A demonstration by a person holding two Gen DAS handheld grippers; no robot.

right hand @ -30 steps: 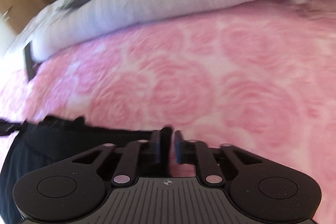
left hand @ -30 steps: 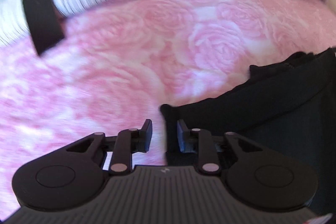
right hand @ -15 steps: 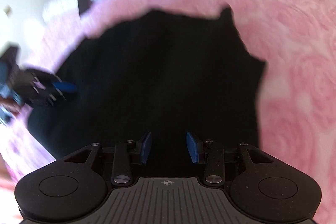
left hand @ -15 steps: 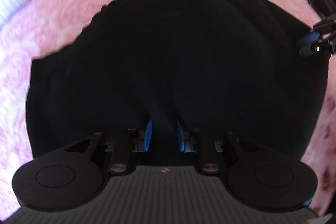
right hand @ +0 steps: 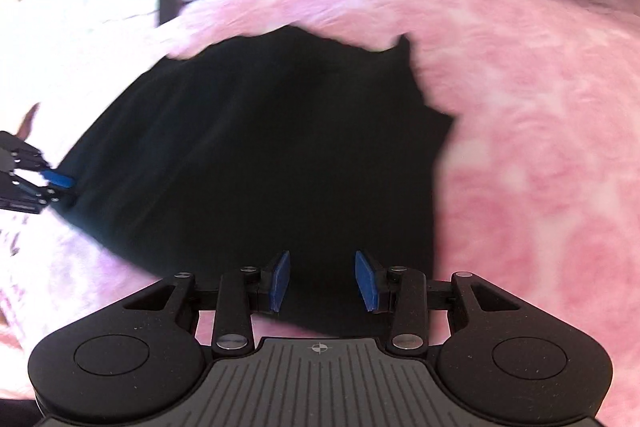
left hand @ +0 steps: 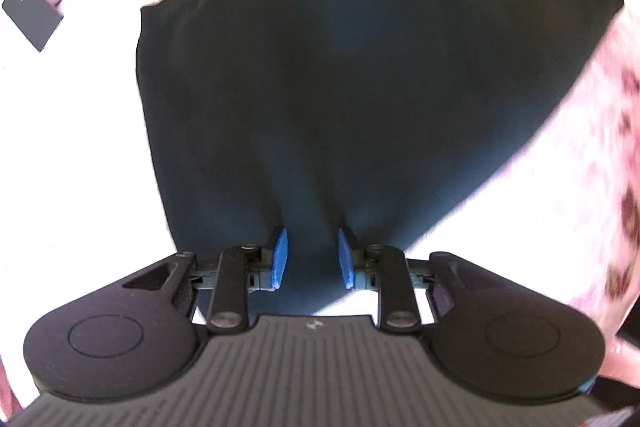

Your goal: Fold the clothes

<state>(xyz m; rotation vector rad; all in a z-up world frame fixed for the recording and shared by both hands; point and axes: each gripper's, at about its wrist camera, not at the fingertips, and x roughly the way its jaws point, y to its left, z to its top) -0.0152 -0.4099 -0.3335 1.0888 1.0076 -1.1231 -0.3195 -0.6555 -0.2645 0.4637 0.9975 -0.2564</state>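
Over the pink bed (right hand: pixel 540 115), your left gripper (left hand: pixel 312 253) and right gripper (right hand: pixel 322 281) hover with jaws parted, gripping nothing, above the black garment (right hand: pixel 260 147).

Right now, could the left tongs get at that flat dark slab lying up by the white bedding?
Probably yes, though not from here: the left tongs sit low over the black garment, the slab lies far off, and only bare bedspread lies between.

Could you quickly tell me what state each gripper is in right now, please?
Left gripper: open, pads apart over the black garment, gripping nothing.
Right gripper: open, pads apart above the garment's near edge, holding nothing.
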